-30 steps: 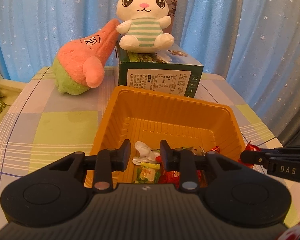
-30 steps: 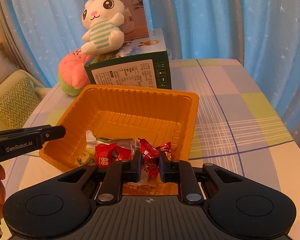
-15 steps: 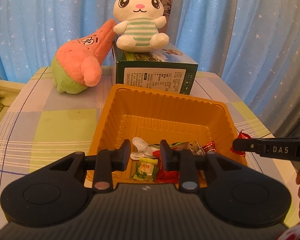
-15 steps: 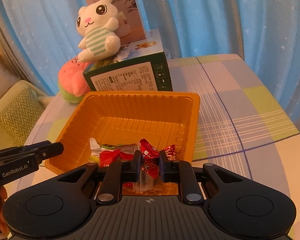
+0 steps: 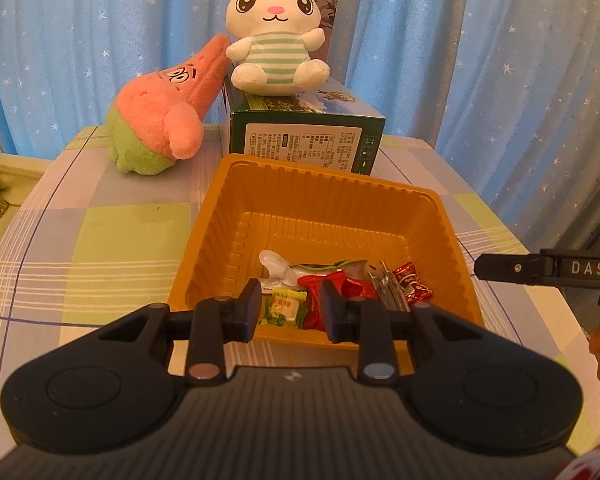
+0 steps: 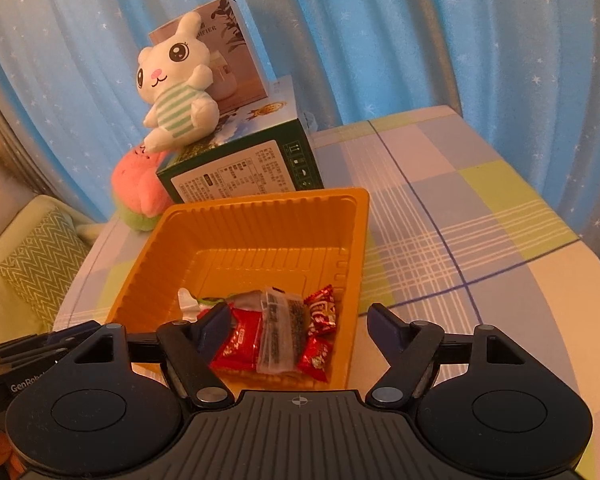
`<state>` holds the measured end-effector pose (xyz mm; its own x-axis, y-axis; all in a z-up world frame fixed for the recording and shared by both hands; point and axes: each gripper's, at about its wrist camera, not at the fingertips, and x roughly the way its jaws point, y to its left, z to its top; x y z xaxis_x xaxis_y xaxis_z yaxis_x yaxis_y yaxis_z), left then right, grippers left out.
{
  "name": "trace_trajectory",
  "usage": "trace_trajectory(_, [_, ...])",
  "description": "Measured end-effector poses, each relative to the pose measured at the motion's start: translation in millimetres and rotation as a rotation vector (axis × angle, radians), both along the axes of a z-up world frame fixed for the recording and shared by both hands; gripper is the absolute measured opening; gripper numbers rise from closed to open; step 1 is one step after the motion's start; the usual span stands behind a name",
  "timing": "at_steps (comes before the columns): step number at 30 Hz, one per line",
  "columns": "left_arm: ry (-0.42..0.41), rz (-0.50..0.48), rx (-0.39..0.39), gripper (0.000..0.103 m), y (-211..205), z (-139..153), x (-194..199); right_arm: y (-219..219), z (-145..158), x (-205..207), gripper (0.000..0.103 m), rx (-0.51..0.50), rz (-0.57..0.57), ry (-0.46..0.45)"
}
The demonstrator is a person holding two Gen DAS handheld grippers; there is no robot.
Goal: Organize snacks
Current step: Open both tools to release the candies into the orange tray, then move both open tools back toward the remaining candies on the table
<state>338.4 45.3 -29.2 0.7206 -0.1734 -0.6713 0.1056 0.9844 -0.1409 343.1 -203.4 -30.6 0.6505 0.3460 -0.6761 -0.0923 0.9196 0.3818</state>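
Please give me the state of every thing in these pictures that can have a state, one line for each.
Orange plastic tray: upright on the table, partly filled.
Wrapped snacks: lying loose at the tray's near end.
Green cardboard box: closed, behind the tray.
White plush rabbit: sitting on the box.
Pink star plush: leaning against the box.
Left claw: narrow gap, holding nothing.
Right claw: opening, nothing gripped.

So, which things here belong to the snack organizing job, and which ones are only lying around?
Belong to the job:
- orange tray
- wrapped snacks inside it

Only lying around:
- white bunny plush on the green box
- pink star plush
- checked tablecloth
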Motion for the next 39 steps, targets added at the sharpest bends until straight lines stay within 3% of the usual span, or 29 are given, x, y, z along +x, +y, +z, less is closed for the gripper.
trace_trajectory(8, [-0.01,0.004,0.0,0.035,-3,20,-29,-1,16,-36,0.075,-0.004,-0.001,0.003])
trace_trajectory(22, [-0.024,0.016,-0.03,0.066,-9,48,-97,-11,50,-107,0.075,0.023,-0.008,-0.023])
trace_trajectory(31, [-0.021,0.029,-0.074,0.081,-10,48,-145,-32,55,-150,0.075,0.063,-0.055,-0.013])
trace_trajectory(39, [0.013,0.04,-0.09,0.084,-18,35,-188,-41,43,-190,0.075,0.077,-0.092,0.03])
